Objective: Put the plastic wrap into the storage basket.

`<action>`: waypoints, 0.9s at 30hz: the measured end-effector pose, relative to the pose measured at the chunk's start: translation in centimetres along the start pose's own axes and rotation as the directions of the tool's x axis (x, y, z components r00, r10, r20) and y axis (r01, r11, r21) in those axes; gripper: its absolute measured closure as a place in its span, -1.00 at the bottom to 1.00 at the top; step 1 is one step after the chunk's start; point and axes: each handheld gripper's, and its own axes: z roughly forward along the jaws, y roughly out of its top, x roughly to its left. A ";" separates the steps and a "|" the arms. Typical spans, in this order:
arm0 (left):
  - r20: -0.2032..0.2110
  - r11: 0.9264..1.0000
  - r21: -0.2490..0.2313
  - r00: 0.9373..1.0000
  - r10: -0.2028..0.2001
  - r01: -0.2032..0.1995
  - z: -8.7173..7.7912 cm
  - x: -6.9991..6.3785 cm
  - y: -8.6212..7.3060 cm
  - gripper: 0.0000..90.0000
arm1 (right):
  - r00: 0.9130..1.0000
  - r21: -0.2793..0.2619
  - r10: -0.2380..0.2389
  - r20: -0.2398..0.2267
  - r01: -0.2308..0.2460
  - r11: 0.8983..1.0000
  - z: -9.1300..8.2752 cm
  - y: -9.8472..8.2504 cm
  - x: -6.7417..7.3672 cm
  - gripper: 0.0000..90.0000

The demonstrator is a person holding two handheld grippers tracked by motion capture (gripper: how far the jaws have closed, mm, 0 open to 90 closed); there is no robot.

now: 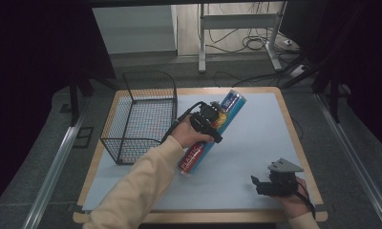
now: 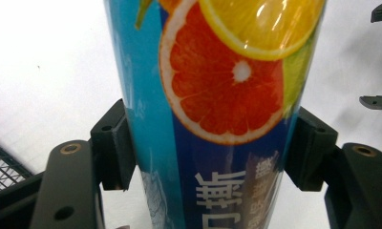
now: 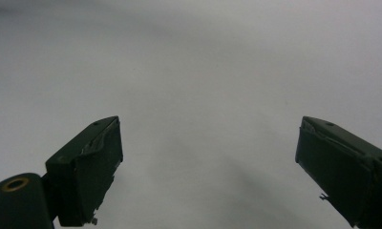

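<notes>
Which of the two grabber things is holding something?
The left hand-held gripper, next to the wire basket: its jaws squeeze the tall tube with orange slices. The right hand-held gripper, near the table's front edge, is open with nothing between its jaws.

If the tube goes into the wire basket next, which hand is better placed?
Left. Its tool already clamps the tube right beside the basket; the right tool sits open near the table's front edge.

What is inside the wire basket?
Nothing can be seen in the basket: through its mesh only the table shows. The tube is outside it, held in the left gripper. No part is covered.
</notes>
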 end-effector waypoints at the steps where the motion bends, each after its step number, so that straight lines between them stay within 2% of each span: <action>1: -0.003 1.000 0.004 1.000 0.007 -0.007 -0.1 0.0 0.1 -0.29 | 1.000 0.000 0.000 0.000 0.000 1.000 0.0 0.0 0.0 -0.80; 11: -0.006 1.000 -0.009 1.000 0.018 -0.018 -1.0 0.1 1.3 -0.29 | 1.000 -0.003 -0.003 0.001 0.003 1.000 0.0 0.0 -0.1 -0.80; 21: -0.030 0.999 -0.017 0.999 0.030 -0.030 -1.9 0.5 2.8 -0.29 | 1.000 -0.004 -0.002 0.001 0.002 1.000 0.0 0.0 -0.2 -0.80; 27: -0.018 0.999 -0.033 0.999 0.027 -0.028 -2.5 0.9 3.9 -0.29 | 1.000 0.000 -0.004 0.000 0.004 1.000 0.1 0.0 -0.1 -0.80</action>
